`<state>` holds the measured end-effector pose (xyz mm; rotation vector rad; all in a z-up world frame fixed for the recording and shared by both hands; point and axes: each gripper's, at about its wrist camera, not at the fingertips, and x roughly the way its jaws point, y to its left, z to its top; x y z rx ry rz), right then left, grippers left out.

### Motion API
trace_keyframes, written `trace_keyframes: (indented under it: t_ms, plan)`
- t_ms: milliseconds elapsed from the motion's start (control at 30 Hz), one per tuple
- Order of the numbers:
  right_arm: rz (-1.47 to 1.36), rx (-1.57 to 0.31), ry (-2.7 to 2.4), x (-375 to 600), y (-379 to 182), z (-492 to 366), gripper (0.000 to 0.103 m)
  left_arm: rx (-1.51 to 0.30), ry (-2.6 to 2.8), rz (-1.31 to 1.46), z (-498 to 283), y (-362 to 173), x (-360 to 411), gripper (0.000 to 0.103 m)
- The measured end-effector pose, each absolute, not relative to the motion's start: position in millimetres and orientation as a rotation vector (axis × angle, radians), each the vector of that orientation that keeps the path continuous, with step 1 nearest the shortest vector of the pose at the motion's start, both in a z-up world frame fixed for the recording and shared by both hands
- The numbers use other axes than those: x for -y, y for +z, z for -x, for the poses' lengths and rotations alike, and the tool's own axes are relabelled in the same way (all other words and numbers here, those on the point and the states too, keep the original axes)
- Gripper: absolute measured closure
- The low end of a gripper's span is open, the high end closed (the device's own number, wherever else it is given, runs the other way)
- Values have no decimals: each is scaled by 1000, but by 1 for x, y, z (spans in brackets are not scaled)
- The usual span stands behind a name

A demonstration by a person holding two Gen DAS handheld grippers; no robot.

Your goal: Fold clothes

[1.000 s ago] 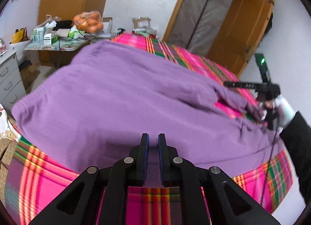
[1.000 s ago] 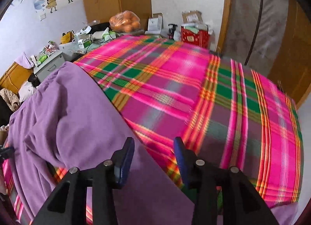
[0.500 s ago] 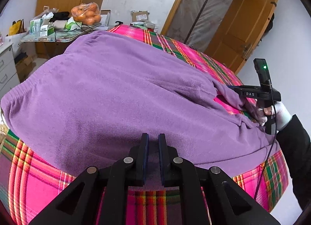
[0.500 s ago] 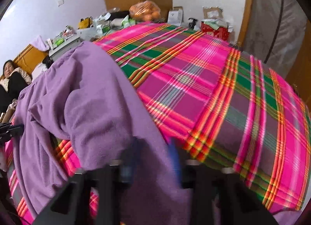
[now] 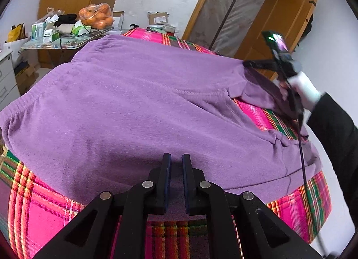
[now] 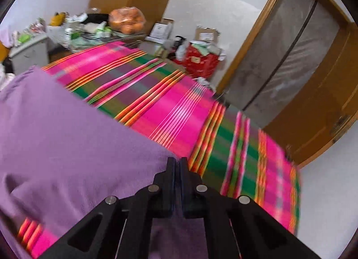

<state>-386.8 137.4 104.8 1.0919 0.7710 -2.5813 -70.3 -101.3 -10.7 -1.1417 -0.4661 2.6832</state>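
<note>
A purple knit garment [image 5: 138,102] lies spread over a bed with a pink and green plaid cover [image 5: 40,209]. My left gripper [image 5: 176,162] is shut on the garment's near hem. My right gripper [image 6: 177,165] is shut on another edge of the same garment [image 6: 56,142] and holds it lifted above the cover [image 6: 179,111]. In the left wrist view the right gripper [image 5: 264,64] shows at the far right, held by a white-gloved hand [image 5: 302,84], with purple cloth hanging from it.
A cluttered side table [image 5: 58,39] with boxes and a bag of oranges [image 5: 97,15] stands beyond the bed. A grey drawer unit [image 5: 6,75] is at the left. A wooden door [image 6: 317,102] and a red box [image 6: 201,57] are behind the bed.
My right gripper closed on the garment's edge and lifted it up and across the bed. The left gripper stayed shut on the hem.
</note>
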Motion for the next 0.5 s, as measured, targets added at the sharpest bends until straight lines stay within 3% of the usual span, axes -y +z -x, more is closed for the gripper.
trace_keyframes:
  t_ms: [67, 200, 500]
  plan:
    - [-1102, -821, -2631, -136, 102, 399, 98, 471, 2678, 1140, 70, -11, 102, 93]
    - [-1163, -686, -2662, -151, 100, 401, 97, 477, 2664, 1132, 68, -11, 102, 93]
    - [-1067, -147, -2709, -258, 136, 276, 75, 437, 2652, 1123, 65, -9, 96, 93]
